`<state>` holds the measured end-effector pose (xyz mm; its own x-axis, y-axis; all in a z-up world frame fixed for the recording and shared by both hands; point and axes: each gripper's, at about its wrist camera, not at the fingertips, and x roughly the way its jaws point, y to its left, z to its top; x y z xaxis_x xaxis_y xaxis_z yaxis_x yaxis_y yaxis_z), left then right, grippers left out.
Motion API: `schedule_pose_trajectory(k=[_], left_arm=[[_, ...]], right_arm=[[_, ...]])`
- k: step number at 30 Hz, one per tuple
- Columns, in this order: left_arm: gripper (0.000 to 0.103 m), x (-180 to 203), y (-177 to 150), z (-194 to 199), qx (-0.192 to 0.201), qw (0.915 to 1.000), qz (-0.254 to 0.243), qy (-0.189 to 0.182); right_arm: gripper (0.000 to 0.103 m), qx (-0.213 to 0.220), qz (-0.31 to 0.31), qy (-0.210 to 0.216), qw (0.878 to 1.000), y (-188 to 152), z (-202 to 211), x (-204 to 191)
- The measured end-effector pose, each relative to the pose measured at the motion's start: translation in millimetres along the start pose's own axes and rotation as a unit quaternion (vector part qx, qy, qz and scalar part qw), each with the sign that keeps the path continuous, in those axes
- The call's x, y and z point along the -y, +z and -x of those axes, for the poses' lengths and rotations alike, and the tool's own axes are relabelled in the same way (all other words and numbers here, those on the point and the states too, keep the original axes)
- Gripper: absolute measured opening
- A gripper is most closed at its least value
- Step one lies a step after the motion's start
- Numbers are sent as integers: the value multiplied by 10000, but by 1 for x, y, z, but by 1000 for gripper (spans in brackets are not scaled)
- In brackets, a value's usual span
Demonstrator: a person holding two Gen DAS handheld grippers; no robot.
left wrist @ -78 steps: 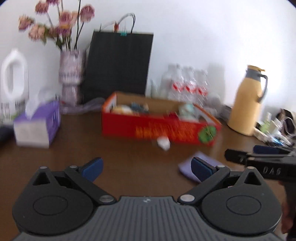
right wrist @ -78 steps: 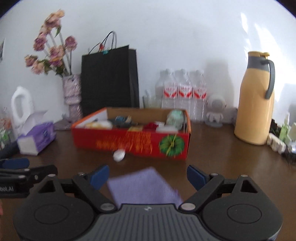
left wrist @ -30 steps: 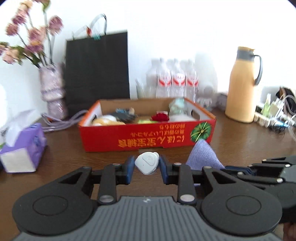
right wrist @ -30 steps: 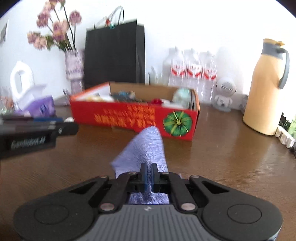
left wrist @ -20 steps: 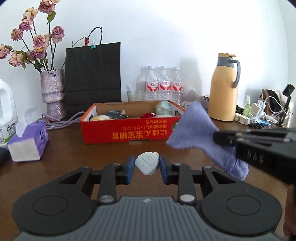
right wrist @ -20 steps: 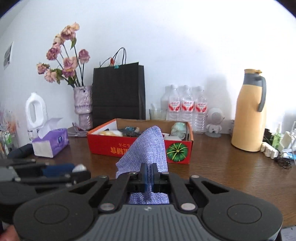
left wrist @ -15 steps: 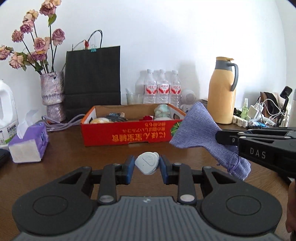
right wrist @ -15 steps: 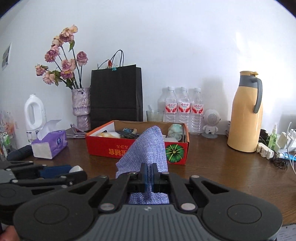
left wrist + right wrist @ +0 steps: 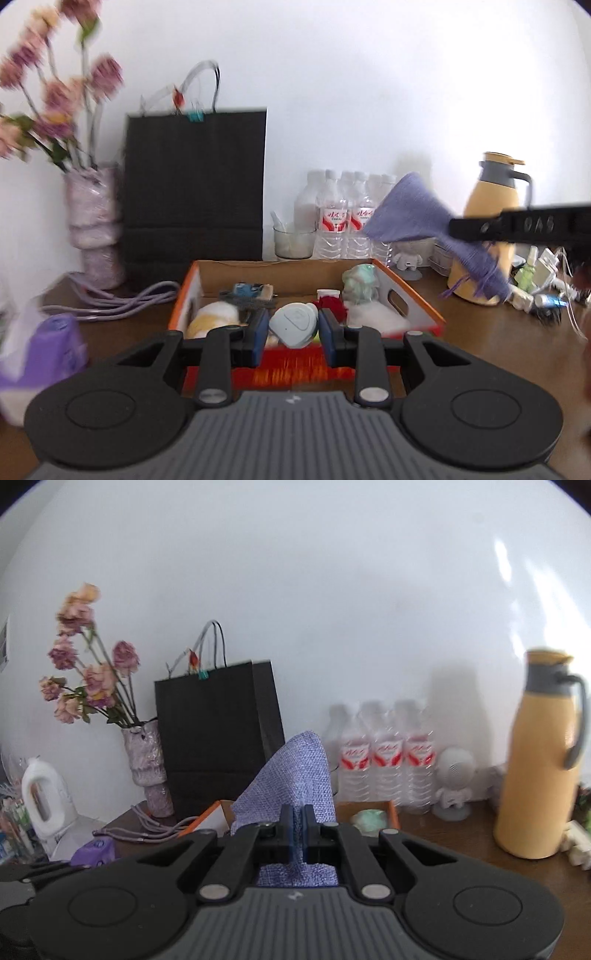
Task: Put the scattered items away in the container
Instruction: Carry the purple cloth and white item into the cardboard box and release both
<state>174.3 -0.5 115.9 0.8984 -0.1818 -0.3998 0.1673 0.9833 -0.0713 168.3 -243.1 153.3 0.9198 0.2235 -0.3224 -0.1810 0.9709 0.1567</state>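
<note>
White wall and a brown wooden table (image 9: 498, 343) form the setting; against the wall stand a black paper bag (image 9: 195, 184), water bottles (image 9: 347, 221) and a yellow flask (image 9: 487, 229). On the table sits the red cardboard box (image 9: 417, 302), the container, already holding several small things.

My left gripper (image 9: 293, 326) pinches a small white gadget (image 9: 294, 325) between its blue pads. It hangs at the box's near wall, so the open box lies straight ahead and just below. This hand looks the nearer to a drop.

My right gripper (image 9: 294, 825) is clamped on a purple cloth (image 9: 291, 782), which stands up ahead of the fingers. In the left view the cloth (image 9: 410, 214) hangs high, above and to the right of the box's far right corner, tail drooping downward. I judge both hands need to go forward, then release.
</note>
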Motion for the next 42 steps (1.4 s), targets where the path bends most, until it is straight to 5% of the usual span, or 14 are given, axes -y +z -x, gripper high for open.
schedule_pose_trajectory(k=[5, 9, 18, 21, 23, 27, 31, 34, 42], left_arm=[[30, -17, 26, -96, -655, 9978, 142, -21], [30, -16, 26, -150, -1085, 9940, -123, 78], [36, -24, 13, -190, -1427, 9892, -314, 112], [43, -32, 16, -184, -1354, 9905, -236, 92], [47, -39, 23, -179, -1316, 9912, -128, 110], [72, -55, 34, -165, -1278, 9908, 287, 347], [83, -53, 34, -153, -1416, 9882, 281, 507], [95, -49, 31, -146, -1389, 9884, 215, 574], [97, -40, 22, -113, -1474, 9862, 281, 700]], right_arm=[[3, -1117, -282, -12, 9933, 1, -113, 8], [3, -1590, -134, -150, 9871, 1, -180, 10], [16, -2781, 209, -104, 9603, -6, -278, 6], [29, -2687, 150, -40, 9631, -7, -280, 7], [47, -2661, 10, -27, 9640, -3, -274, 12], [54, -2570, -72, -145, 9663, 11, -250, 25], [74, -2633, -125, -371, 9639, 17, -225, 40], [74, -2718, -169, -435, 9612, 14, -205, 48], [78, -2636, -414, -473, 9626, -5, -152, 51]])
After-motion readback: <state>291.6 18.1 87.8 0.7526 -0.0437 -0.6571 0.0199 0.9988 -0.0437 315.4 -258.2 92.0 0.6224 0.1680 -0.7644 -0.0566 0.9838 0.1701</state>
